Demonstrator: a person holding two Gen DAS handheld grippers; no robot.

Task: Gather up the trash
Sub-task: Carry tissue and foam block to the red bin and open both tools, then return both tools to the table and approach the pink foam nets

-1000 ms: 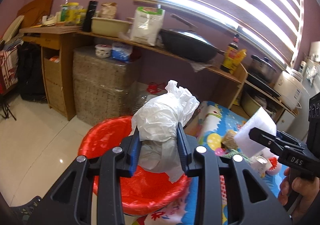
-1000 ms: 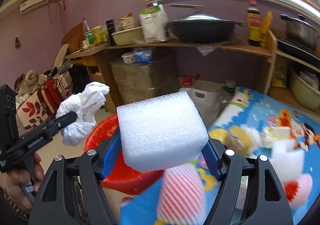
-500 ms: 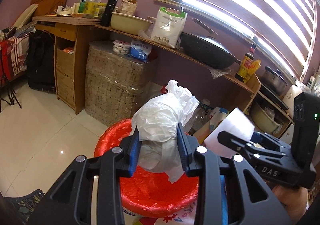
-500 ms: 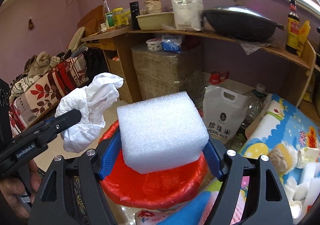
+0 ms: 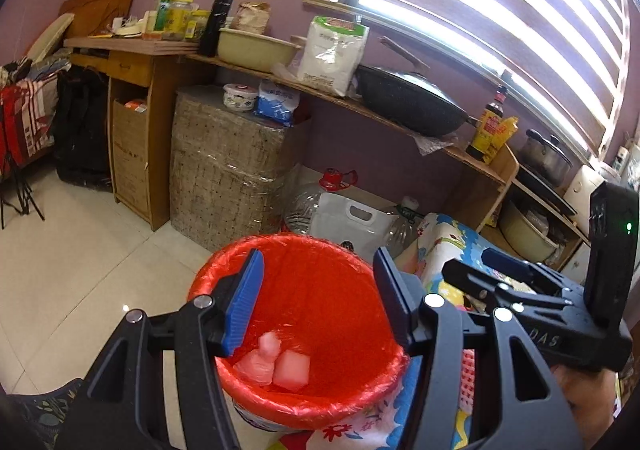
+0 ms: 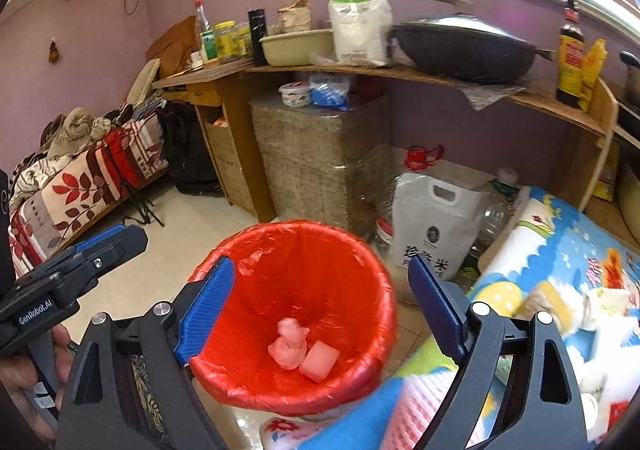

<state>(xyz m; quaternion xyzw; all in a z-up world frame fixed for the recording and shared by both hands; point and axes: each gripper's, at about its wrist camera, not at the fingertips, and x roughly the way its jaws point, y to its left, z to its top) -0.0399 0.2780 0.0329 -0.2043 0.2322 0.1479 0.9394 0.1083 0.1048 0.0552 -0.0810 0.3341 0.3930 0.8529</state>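
The left gripper stands with its jaws apart and nothing between them; they have just been opening, and the crumpled white bag they pinched a second ago is gone from them. The right gripper is spread wide and also bare, its jaws just having opened off the white foam block it carried. Both sets of blue ribbed pads frame the bin straight below.

Both pieces now lie at the bottom of the bin: the bag bunched into a lumpy knot, the block just right of it and touching, a soft-cornered cuboid. They look pink under light through the liner. So this pair of items seems delivered, and I judge both hands free to fetch more.

The liner is thin, glossy red film, wrinkled and folded over the round rim. Right of the bin, a bright printed mat holds more scraps: pale foam pieces and, near the camera, a pink mesh fruit sleeve, blurred. Behind the bin stands a white handled pouch beside clear bottles, against a wrapped woven crate.
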